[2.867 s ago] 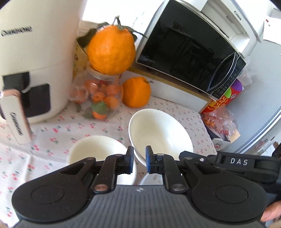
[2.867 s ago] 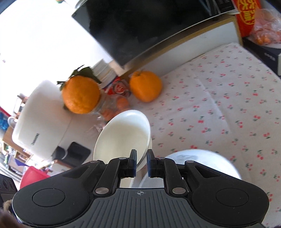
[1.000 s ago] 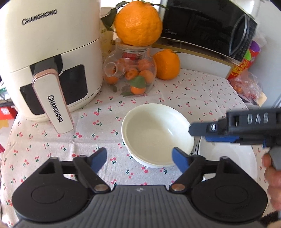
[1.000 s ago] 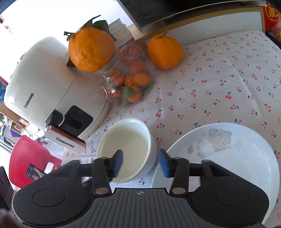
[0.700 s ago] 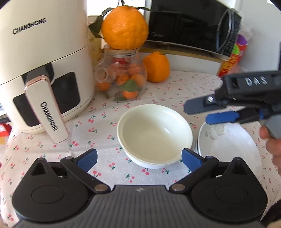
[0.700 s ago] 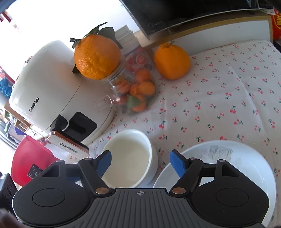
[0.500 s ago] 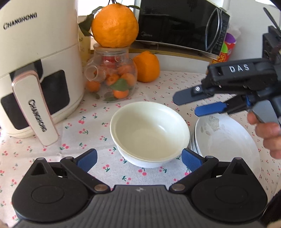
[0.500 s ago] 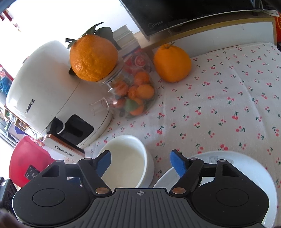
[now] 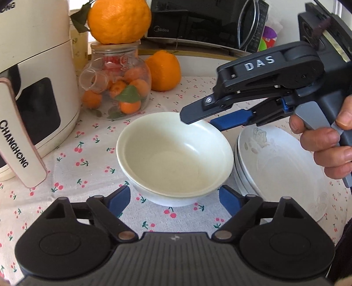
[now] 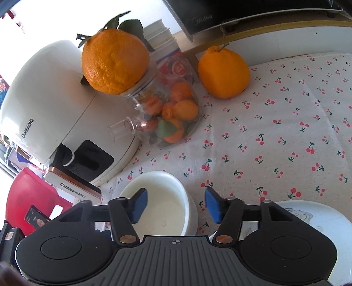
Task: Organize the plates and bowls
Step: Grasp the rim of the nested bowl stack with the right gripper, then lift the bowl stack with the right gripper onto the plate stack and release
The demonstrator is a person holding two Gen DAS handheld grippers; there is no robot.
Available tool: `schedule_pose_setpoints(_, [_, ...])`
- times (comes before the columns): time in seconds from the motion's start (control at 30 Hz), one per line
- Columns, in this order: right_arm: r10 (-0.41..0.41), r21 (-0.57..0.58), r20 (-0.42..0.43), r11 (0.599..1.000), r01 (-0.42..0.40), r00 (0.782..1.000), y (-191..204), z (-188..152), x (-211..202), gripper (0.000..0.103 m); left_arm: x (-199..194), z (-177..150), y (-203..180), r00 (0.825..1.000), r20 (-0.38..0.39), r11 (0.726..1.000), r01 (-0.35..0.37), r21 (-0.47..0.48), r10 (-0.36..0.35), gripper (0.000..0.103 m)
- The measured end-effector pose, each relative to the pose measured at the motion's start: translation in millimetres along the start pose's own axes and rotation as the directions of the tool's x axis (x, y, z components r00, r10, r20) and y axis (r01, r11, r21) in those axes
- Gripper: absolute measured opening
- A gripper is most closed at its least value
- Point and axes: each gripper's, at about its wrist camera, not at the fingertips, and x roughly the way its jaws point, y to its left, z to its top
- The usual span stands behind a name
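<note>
Two white bowls sit nested on the cherry-print cloth, with a stack of white plates touching them on the right. My left gripper is low at the bowls' near wall; its jaws are closing, wide apart, and the pads are clear of the bowl. A hand holds my right gripper just above the bowls' far right rim. In the right wrist view that gripper straddles the rim of the bowls, jaws closing without pressing on it. The plates lie at lower right.
A white air fryer stands at the left. Behind the bowls is a glass jar of small oranges with a big orange on top, and another orange beside it. A microwave lines the back. Bare cloth stretches right.
Both grippers let go of the tilted bowl, which now rests nested in the other. Both jaws opened wide, then narrowed. The right gripper moved left over the bowls' rim; the left sank lower.
</note>
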Motion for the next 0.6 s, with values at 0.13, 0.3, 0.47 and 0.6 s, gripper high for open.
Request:
schedule_pose_setpoints(0.13, [-0.012,-0.006,-0.01,1.0,0.012,1.0,0.9,-2.1,7.1,0.039,3.7,1.0,-1.1,1.0,-0.011,1.0,-0.009,0.018,0.009,0.08])
schedule_pose_setpoints(0.3, [-0.025,-0.019,-0.018,1.0,0.025,1.0,2.3,-3.9,11.5,0.032,2.5,2.4,0.4,1.0,-0.014,1.0,-0.008,0.021,0.008,0.08])
schedule_pose_setpoints(0.47, [-0.026,-0.019,-0.012,0.999,0.026,1.0,2.9,-4.0,9.4,0.032,1.0,2.7,-0.6,1.0,-0.011,1.0,-0.007,0.019,0.007,0.08])
schedule_pose_setpoints(0.6, [-0.029,-0.026,-0.003,0.999,0.028,1.0,4.4,-4.6,6.3,0.032,-2.9,4.6,-3.4,1.0,0.005,1.0,-0.01,0.023,0.01,0.08])
